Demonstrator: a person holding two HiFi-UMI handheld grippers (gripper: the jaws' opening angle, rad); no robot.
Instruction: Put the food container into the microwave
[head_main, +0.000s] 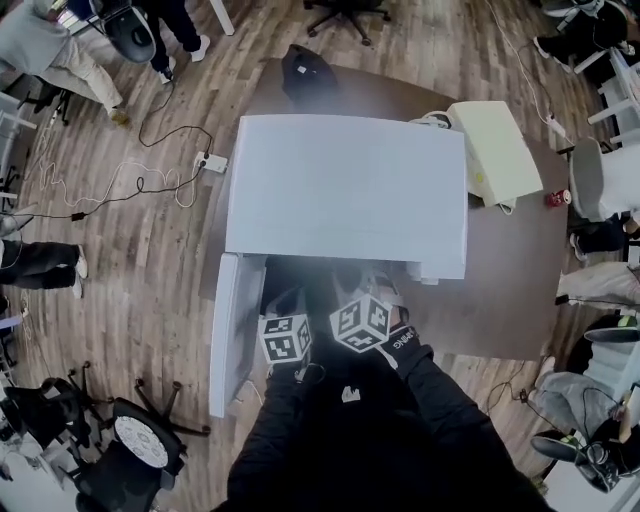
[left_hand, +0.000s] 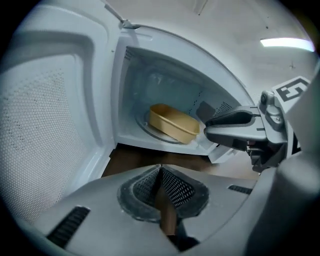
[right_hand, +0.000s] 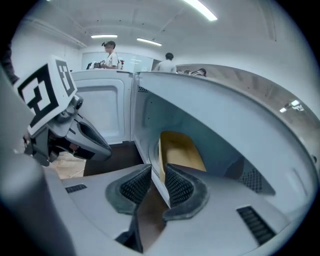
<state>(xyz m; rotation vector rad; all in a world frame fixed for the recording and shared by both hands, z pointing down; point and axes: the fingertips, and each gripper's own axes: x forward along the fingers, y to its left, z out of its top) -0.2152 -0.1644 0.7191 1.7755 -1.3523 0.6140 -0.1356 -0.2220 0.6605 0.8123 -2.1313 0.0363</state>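
The white microwave (head_main: 345, 190) stands on a brown table (head_main: 510, 290) with its door (head_main: 235, 330) swung open to the left. A tan food container (left_hand: 175, 124) lies on the turntable inside the cavity, apart from both grippers; the right gripper view also shows the container (right_hand: 180, 150). My left gripper (left_hand: 160, 172) is in front of the opening, its pads pressed together and empty. My right gripper (right_hand: 157, 175) hovers at the cavity's front lip, its jaws a little apart with nothing between them. In the head view both marker cubes, left (head_main: 287, 335) and right (head_main: 362, 320), sit at the opening.
A cream box (head_main: 495, 150) lies on the table right of the microwave, with a red can (head_main: 556, 198) near the table's edge. A power strip (head_main: 212, 162) and cables lie on the floor at left. Chairs and seated people ring the room.
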